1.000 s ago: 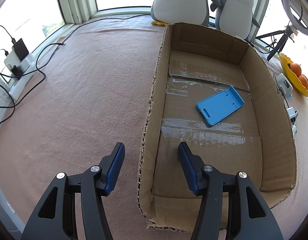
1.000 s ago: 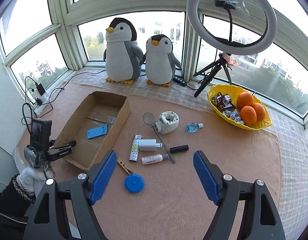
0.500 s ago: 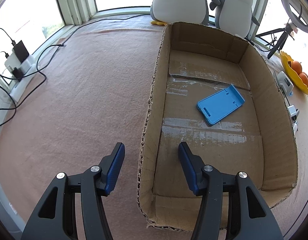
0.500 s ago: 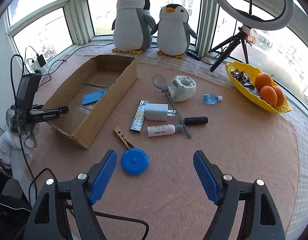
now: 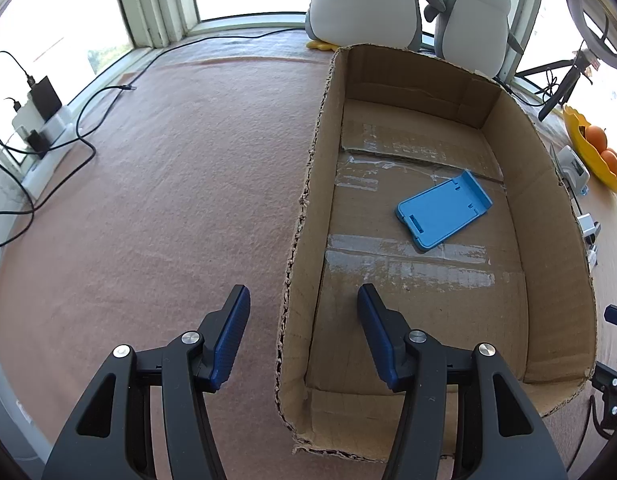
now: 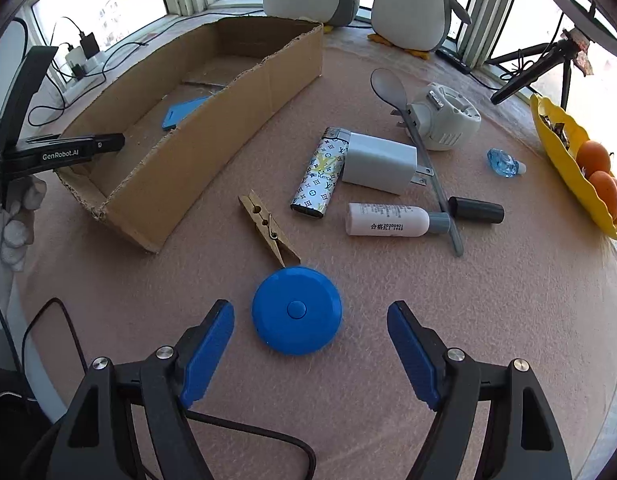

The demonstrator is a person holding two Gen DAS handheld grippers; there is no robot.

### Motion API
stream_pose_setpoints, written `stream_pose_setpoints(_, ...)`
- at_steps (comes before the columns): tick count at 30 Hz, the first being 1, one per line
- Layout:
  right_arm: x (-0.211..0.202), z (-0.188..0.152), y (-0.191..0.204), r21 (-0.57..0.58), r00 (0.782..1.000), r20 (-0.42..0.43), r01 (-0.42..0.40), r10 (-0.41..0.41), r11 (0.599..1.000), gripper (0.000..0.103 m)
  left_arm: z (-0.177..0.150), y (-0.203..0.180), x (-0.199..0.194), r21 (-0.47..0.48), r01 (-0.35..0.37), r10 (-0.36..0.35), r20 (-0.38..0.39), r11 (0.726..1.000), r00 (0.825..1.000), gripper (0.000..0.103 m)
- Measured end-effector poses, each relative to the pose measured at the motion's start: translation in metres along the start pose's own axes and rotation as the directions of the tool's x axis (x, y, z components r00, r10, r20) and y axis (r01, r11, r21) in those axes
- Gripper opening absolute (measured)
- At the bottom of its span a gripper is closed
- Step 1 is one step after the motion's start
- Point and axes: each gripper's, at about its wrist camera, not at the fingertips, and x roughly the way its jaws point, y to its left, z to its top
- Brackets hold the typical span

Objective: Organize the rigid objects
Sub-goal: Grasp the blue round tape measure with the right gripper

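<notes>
A cardboard box [image 5: 308, 208] lies on the pink cloth and holds a blue phone stand [image 5: 442, 210]. My left gripper [image 5: 302, 320] is open and empty, straddling the box's near-left wall. My right gripper [image 6: 310, 340] is open and empty, low over a blue round tape measure [image 6: 296, 310] that sits between its fingers. Beyond lie a wooden clothespin [image 6: 268, 230], a patterned lighter [image 6: 318, 172], a white charger [image 6: 378, 162], a white tube [image 6: 392, 220], a grey spoon [image 6: 412, 128] and a black cap [image 6: 474, 210]. The box [image 6: 212, 120] also shows in the right wrist view.
Two plush penguins [image 6: 412, 4] stand at the window. A yellow bowl with oranges [image 6: 588, 172] is at the right. A white round device [image 6: 444, 120] and a small blue bottle [image 6: 502, 162] lie nearby. A tripod [image 6: 536, 68] stands behind. Cables and a power strip [image 5: 40, 128] lie left.
My right gripper has come down and forward toward the table, so the blue tape measure now sits between its open fingers. My left gripper has hardly moved.
</notes>
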Motion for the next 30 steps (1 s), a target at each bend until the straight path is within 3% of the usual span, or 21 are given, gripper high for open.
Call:
stream_pose_setpoints(12,0.016,0.004,0.002,-0.010,0.998,-0.062,0.007,-0.007,1.000,0.064,0.000,0.001,0.000,-0.005,0.000,0.000,0.000,1.000,1.000,0.057)
stream_pose_setpoints(18,0.014,0.003,0.005,-0.012,0.998,-0.068,-0.012,0.011,1.000,0.047,0.000,0.001,0.000,-0.006,0.001,-0.001,0.001,1.000,1.000,0.057)
stream_pose_setpoints(30,0.007,-0.003,-0.002,0.056,0.998,-0.059,-0.026,0.030,0.998,0.046,0.001,0.003,-0.001,-0.008,0.006,-0.006,0.003,1.000,1.000,0.057)
